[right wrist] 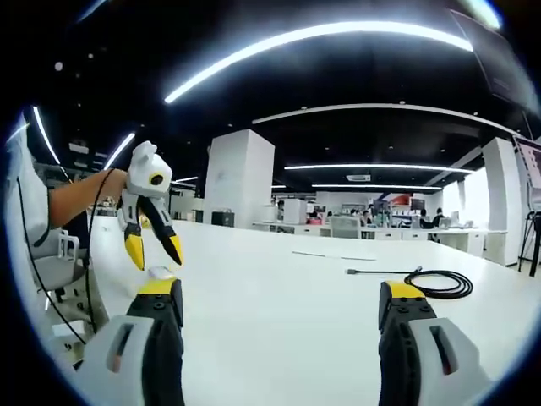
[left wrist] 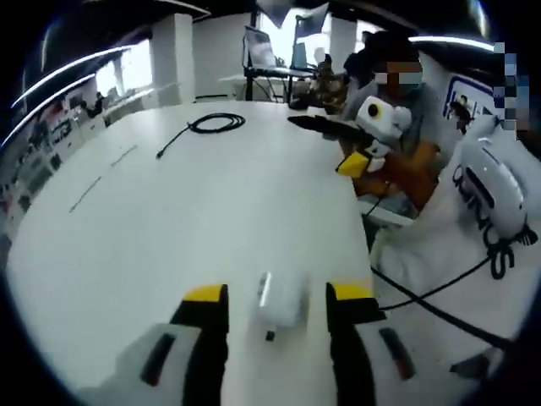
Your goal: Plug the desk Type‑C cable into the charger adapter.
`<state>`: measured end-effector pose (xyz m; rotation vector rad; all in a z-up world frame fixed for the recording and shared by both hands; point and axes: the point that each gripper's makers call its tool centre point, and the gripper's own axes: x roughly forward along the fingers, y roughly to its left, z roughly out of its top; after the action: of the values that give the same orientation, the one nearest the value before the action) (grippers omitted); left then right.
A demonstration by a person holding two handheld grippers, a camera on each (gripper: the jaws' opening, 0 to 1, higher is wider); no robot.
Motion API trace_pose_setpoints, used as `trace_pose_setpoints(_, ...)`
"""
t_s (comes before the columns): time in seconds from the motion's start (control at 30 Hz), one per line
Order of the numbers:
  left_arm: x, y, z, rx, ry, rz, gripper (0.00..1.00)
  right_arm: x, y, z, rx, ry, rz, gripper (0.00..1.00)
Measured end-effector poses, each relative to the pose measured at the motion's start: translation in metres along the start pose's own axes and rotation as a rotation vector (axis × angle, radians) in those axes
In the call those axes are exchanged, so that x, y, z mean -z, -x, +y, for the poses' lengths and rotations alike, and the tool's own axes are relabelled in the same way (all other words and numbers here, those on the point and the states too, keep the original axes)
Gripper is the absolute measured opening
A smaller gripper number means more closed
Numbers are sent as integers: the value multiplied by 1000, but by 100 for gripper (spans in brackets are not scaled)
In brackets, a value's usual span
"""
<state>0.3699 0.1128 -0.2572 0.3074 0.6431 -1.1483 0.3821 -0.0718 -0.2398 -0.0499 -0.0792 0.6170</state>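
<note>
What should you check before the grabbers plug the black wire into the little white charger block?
1. Left gripper open: ok, jaws spread either side of the small white charger adapter.
2. Adapter held: not ok, it lies loose on the white table.
3. Right gripper open: ok, nothing between its jaws.
4. Coiled black Type-C cable picked up: not ok, it lies on the table.
5. Cable plug end free: ok, it lies straightened out from the coil.
6. Adapter port direction: cannot tell.
</note>
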Motion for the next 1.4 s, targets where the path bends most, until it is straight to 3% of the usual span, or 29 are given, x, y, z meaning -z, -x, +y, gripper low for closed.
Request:
trace_pose_setpoints(0.23, -2, 4, 1, -56, 39, -177, 51, 0, 0, -1, 4, -1, 3, 98)
trace_pose_setpoints(0.33, -6, 6, 3, -104, 35, -264, 61, 0, 0, -2, 5, 1, 3, 98)
trace_pose_setpoints(0.43, 3, 4, 1, -124, 66, -277, 68, 1, 0, -3, 7, 0, 5, 98)
trace_pose_setpoints(0.53, 1, 5, -1, -153, 123, -378, 68, 0, 0, -3, 6, 0, 3, 98)
trace_pose_setpoints(0.63, 8, 5, -4, -172, 158, -419, 74, 2, 0, -2, 6, 3, 9, 98)
trace_pose_setpoints(0.8, 12, 10, -2, -276, 141, -484, 92, 6, -2, -1, 1, -2, 19, 98)
trace_pose_setpoints(0.93, 6, 18, -9, -289, 135, -570, 92, 4, -3, 1, -4, 4, 16, 98)
trace_pose_setpoints(1.03, 1, 27, -2, -362, 133, -648, 99, 4, -3, 0, -4, 4, 14, 98)
trace_pose_setpoints(1.23, 0, 48, 12, -495, 208, -802, 100, 4, -3, -3, 11, 5, 15, 98)
trace_pose_setpoints(1.3, 3, 60, 19, -599, 190, -842, 100, 4, -2, -5, 14, 8, 17, 98)
trace_pose_setpoints(1.4, 2, 73, 19, -705, 132, -870, 100, 4, -1, -7, 19, 10, 17, 98)
